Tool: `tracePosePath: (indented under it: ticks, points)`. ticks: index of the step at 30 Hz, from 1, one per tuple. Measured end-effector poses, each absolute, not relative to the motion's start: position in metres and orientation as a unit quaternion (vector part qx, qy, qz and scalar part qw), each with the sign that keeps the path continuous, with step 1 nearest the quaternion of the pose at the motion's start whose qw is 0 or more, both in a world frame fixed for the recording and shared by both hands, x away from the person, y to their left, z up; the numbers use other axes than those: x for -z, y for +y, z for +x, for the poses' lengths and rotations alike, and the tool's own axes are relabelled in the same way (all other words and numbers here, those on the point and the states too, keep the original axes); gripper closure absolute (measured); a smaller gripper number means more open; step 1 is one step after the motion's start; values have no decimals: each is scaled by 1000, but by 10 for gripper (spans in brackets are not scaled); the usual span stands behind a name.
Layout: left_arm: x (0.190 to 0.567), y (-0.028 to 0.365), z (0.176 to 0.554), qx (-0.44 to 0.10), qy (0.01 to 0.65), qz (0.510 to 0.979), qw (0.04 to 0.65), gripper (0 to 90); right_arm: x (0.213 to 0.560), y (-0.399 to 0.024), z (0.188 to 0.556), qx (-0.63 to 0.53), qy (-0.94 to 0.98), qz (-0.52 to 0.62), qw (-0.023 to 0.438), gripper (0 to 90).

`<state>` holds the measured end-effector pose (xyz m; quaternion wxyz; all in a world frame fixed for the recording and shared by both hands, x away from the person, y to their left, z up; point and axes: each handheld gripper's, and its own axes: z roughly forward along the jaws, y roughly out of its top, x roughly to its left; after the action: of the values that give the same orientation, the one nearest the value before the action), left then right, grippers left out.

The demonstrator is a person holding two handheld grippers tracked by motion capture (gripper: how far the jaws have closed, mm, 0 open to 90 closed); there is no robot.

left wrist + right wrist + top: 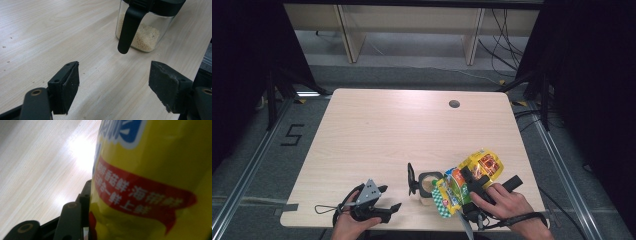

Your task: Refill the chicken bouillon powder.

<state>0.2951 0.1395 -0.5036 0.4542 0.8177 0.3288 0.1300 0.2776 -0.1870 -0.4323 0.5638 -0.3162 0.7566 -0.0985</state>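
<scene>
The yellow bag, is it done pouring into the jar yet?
Done: the jar stands open, lid flipped up, with pale grains at its bottom. In hand: the right gripper holds the yellow bag tipped beside the jar's mouth. The left gripper waits open nearby. Left: probably more pouring, then closing the lid.

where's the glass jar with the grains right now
In the high view the glass jar stands near the table's front edge, between the two hands, its black lid flipped open. The yellow seasoning bag held by the right tongs is tipped right beside it.

Pale wooden table (377,130), glass jar (428,186) on it
</scene>
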Motion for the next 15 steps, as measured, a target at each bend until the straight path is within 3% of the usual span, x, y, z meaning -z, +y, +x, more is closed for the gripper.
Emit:
tracePosePath:
  ticks: [15]
  points:
    - [504,140,296,-134,320,822,452,243,427,-185,281,111,752,-347,550,556]
